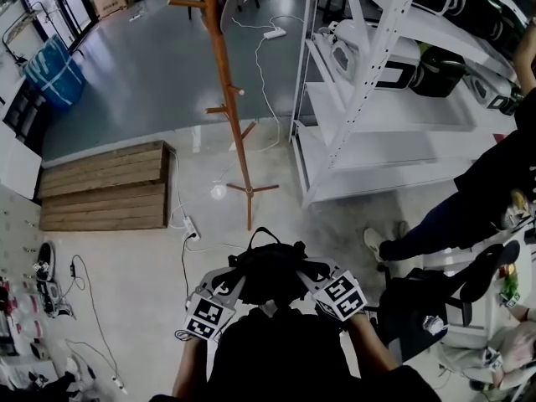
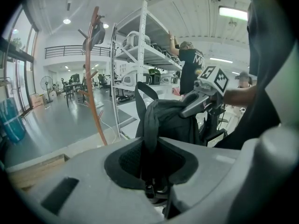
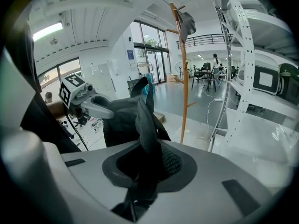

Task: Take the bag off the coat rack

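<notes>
I hold a black bag (image 1: 270, 270) low in front of me, away from the wooden coat rack (image 1: 226, 82), which stands on the floor ahead. My left gripper (image 1: 230, 285) is shut on a bag strap (image 2: 149, 125) that runs down between its jaws. My right gripper (image 1: 308, 276) is shut on another strap (image 3: 145, 125) on the bag's other side. In the left gripper view the bag (image 2: 175, 120) hangs with the right gripper (image 2: 205, 94) behind it. The right gripper view shows the bag (image 3: 124, 120) and the left gripper (image 3: 88, 104). A dark item (image 3: 187, 22) still hangs from the rack's top.
A white metal shelf unit (image 1: 377, 99) with appliances stands to the right of the rack. A person in black (image 1: 469, 199) stands at the right by the shelf. A wooden pallet (image 1: 105, 187), a power strip with cables (image 1: 191, 229) and a blue sack (image 1: 54, 74) lie to the left.
</notes>
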Tool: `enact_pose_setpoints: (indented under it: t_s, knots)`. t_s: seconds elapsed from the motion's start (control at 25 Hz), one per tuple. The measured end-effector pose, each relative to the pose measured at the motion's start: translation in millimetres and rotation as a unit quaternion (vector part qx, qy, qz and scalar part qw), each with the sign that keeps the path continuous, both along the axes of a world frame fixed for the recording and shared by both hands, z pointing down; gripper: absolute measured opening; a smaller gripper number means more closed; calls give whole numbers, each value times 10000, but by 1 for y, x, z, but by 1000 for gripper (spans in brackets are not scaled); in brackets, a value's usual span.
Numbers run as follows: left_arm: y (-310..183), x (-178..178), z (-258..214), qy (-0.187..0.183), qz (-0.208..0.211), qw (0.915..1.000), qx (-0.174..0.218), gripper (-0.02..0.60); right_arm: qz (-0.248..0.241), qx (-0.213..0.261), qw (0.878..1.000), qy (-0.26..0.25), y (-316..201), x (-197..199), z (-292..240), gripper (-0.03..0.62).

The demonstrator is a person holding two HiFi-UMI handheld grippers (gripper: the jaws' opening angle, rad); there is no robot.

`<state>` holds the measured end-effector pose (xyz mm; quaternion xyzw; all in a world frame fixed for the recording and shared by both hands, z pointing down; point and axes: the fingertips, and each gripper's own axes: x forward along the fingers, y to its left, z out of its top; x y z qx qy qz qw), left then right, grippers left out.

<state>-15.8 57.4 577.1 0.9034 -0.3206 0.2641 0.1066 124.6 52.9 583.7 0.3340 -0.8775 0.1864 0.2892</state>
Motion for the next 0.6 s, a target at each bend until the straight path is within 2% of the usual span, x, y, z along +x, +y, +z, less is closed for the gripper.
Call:
enact_pose_setpoints:
  t_s: [0.6]
  knots:
    - [0,-1,3,-21,-67,10000,-23,75,-76,-46,10000,2,0,-2,3,68]
